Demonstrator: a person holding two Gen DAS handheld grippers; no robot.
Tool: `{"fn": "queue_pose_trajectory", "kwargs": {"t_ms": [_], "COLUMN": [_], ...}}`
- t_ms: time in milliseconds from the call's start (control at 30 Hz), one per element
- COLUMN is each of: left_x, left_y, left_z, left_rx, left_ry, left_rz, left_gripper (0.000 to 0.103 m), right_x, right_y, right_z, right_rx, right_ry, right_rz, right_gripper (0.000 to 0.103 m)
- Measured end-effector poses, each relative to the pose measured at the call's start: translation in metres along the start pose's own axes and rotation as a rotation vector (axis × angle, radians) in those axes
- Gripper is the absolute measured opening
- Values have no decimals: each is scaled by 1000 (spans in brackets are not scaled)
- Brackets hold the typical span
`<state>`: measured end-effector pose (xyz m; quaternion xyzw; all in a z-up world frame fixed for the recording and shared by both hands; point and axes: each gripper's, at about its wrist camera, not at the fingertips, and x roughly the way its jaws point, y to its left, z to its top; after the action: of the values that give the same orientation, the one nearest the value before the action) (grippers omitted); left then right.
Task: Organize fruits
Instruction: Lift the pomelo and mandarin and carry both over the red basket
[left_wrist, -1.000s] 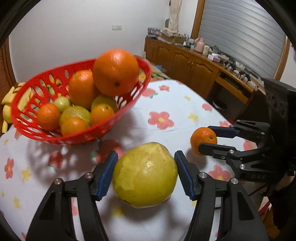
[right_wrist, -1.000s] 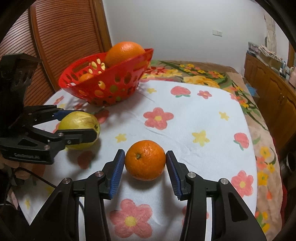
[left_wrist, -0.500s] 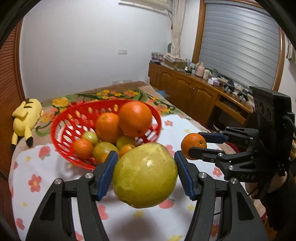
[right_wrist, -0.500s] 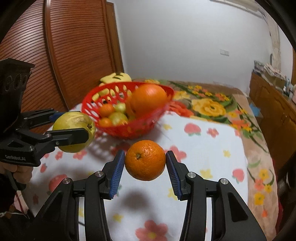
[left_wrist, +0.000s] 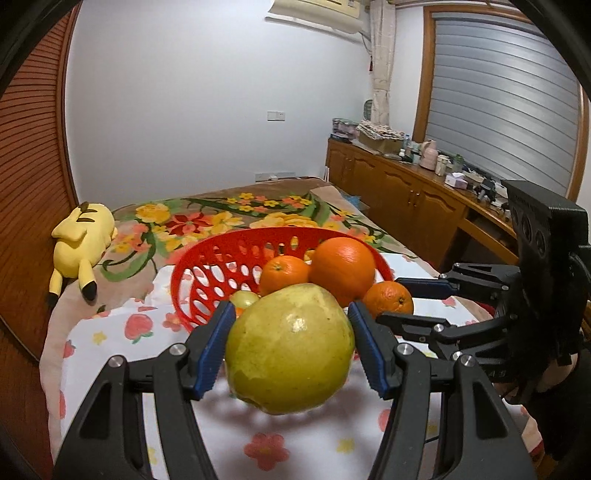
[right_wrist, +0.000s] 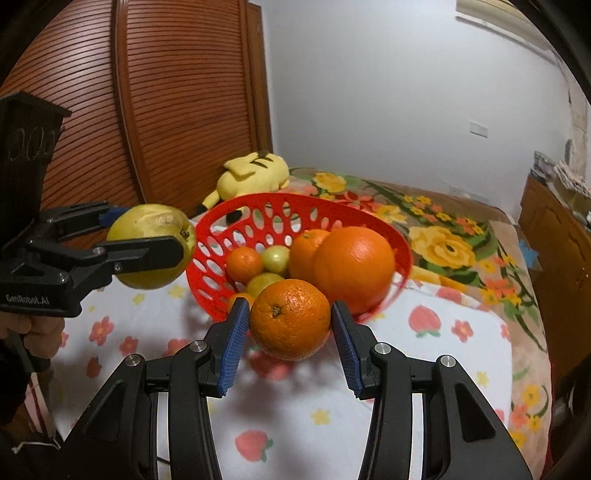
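My left gripper (left_wrist: 291, 349) is shut on a large yellow-green pear (left_wrist: 290, 349) and holds it in the air just in front of the red basket (left_wrist: 207, 266). My right gripper (right_wrist: 290, 334) is shut on a small orange (right_wrist: 290, 319), also held up at the near rim of the basket (right_wrist: 258, 205). The basket holds a large orange (right_wrist: 354, 267), smaller oranges and greenish fruits. Each gripper shows in the other's view: the right with its orange (left_wrist: 393, 299), the left with the pear (right_wrist: 151, 245).
The basket stands on a white flowered cloth (right_wrist: 424, 369) laid over a floral blanket (left_wrist: 221, 218). A yellow plush toy (left_wrist: 83, 236) lies at the far left by the wooden slatted doors (right_wrist: 166, 110). A cluttered wooden sideboard (left_wrist: 424, 195) runs along the right.
Both grippers have lifted their fruits off the cloth and carried them up and toward the basket, which now sits lower in both views.
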<state>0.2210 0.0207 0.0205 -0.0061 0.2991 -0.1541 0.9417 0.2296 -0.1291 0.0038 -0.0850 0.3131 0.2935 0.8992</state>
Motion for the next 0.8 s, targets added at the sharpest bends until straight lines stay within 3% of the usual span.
{"fn": "queue_pose_trajectory", "kwargs": {"t_ms": [433,800], "left_x": [28,54], "left_y": [24,34], "left_z": [3,11], "left_rx": [-35,-55], "left_ry": [25,48], "left_rz": [20,26], "left_gripper": [62,62], "right_x": [47,50], "right_y": [7,6], "right_z": [10,10], "right_rx": [-18,-20], "right_ry": [58,60], "right_rz": [49,62], "right_gripper": [46,47]}}
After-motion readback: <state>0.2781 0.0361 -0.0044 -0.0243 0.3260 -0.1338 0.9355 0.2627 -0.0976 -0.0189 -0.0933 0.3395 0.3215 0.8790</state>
